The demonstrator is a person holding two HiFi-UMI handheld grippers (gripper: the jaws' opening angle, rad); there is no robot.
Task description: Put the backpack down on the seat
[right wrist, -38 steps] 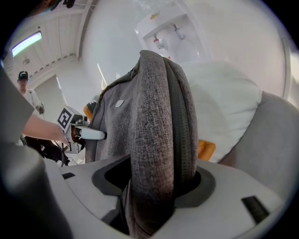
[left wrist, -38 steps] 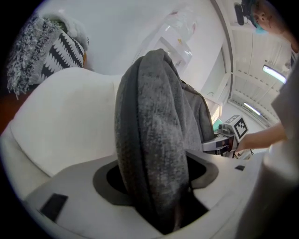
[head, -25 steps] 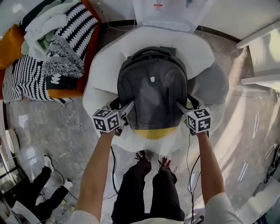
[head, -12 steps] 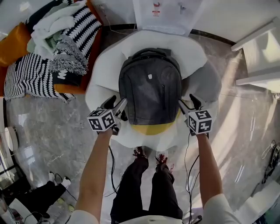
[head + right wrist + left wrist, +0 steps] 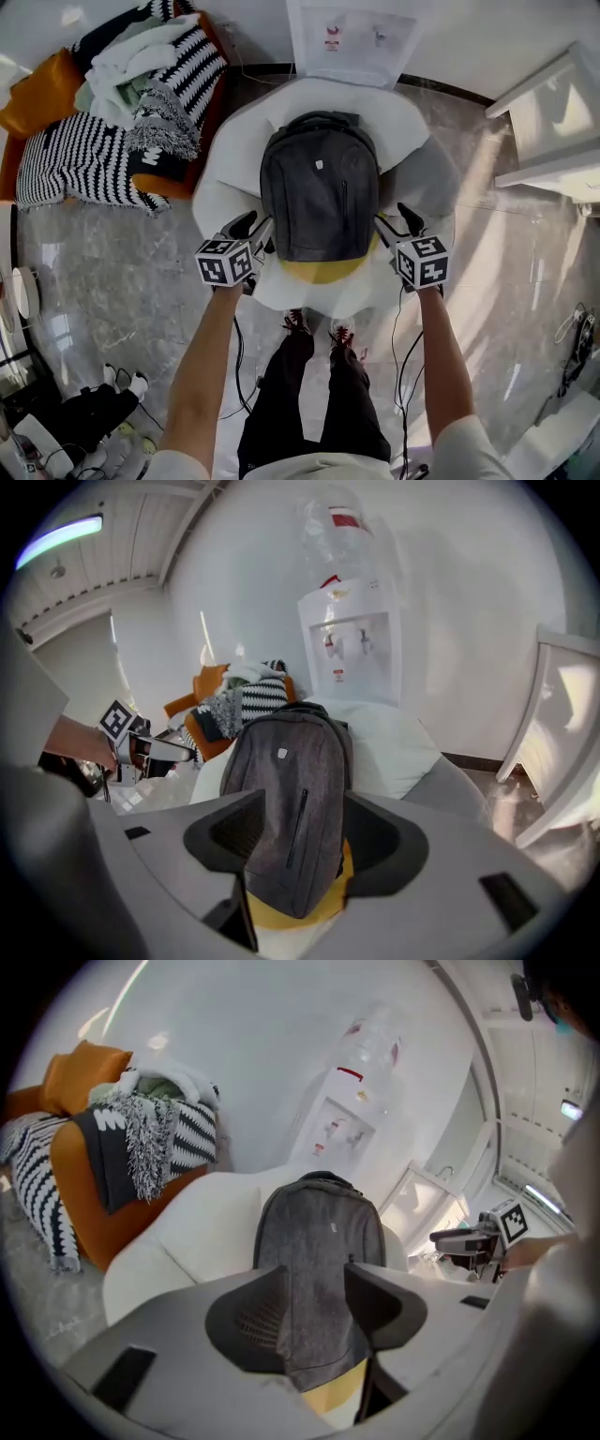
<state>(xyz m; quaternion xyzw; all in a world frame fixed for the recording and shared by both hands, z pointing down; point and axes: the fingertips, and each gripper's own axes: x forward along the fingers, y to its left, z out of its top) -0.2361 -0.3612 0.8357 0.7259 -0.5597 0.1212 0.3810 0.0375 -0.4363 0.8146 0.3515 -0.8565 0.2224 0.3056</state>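
A dark grey backpack (image 5: 319, 187) stands on the white seat (image 5: 225, 178), leaning against the backrest, its bottom on a yellow cushion (image 5: 323, 272). My left gripper (image 5: 255, 228) hovers just off the bag's lower left corner; its jaws are closing with nothing between them. My right gripper (image 5: 396, 221) is open beside the lower right corner, apart from the bag. In the left gripper view the backpack (image 5: 319, 1241) lies beyond the gripper (image 5: 316, 1288). The right gripper view likewise shows the backpack (image 5: 286, 771) past the gripper (image 5: 295, 822).
A water dispenser (image 5: 356, 33) stands behind the seat. An orange chair piled with striped blankets (image 5: 112, 103) is at the left, a white cabinet (image 5: 553, 122) at the right. Another person's legs (image 5: 84, 403) are at the lower left, on the marble floor.
Both grippers have come off the backpack's lower sides and drawn slightly back toward me. The backpack stays upright on the seat.
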